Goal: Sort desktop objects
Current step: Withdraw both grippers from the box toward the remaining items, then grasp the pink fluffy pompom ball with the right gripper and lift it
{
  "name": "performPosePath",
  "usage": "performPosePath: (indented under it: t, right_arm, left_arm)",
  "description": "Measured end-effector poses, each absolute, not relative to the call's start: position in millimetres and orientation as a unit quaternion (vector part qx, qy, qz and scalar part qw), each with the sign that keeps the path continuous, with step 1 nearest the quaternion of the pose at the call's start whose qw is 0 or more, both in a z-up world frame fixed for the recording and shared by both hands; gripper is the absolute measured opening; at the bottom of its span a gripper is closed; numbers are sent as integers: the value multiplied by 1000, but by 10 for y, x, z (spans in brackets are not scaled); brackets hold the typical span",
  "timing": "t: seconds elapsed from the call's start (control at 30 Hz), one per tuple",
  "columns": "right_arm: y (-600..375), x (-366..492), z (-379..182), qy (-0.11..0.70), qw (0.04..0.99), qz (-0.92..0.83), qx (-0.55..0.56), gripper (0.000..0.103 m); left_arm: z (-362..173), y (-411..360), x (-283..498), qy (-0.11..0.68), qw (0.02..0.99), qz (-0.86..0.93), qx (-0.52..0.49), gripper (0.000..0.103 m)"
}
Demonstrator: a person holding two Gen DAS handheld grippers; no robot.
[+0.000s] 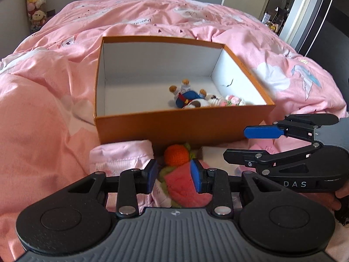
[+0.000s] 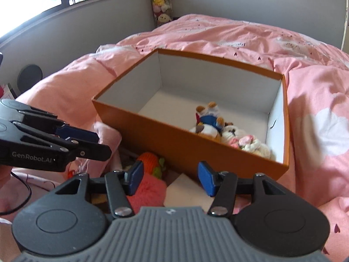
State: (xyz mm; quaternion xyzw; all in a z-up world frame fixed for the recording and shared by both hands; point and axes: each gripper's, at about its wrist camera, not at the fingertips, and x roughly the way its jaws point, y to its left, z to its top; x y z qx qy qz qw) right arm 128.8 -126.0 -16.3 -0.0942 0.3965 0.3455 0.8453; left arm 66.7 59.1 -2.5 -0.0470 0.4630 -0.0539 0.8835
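Below the orange box, at 6 o'clock, a soft, light pink knit toy lies between the left gripper's parted, empty fingers; squeeze its middle. Right gripper open, empty.

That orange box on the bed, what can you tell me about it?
The orange box is a lidless rectangular carton that looks like cardboard, orange outside and white inside, with a small dark mark on one inner wall. It sits upright on the pink duvet. Several small plush toys lie in one corner of its floor; the rest is bare. More soft items lie just outside its near wall.
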Motion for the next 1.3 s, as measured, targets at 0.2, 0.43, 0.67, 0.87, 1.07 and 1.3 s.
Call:
performPosePath:
  t: [0.2,0.43,0.67,0.87,1.07,1.3]
  right_arm:
    - [-1053,1273,-424,441,807,374,-117,59]
    - [-762,1366,-671,466,777,400,-141,59]
    - [-550,1406,-827,472,757,421,-162,59]
    - [-489,1404,-969,480,739,445,-163,69]
    - [-539,1402,-960,480,741,447,-146,63]
    - [-625,1309,-895,463,754,440,-155,46]
  left_arm:
    - [-102,610,567,465,884,-49,-24,41]
    - [-105,679,536,458,887,-50,-22,49]
    - [-145,666,583,463,885,-52,-3,50]
    - [-173,739,632,468,882,-50,-16,50]
    - [-168,771,653,470,881,-43,-22,50]
    - [-155,747,641,469,882,-39,-19,50]
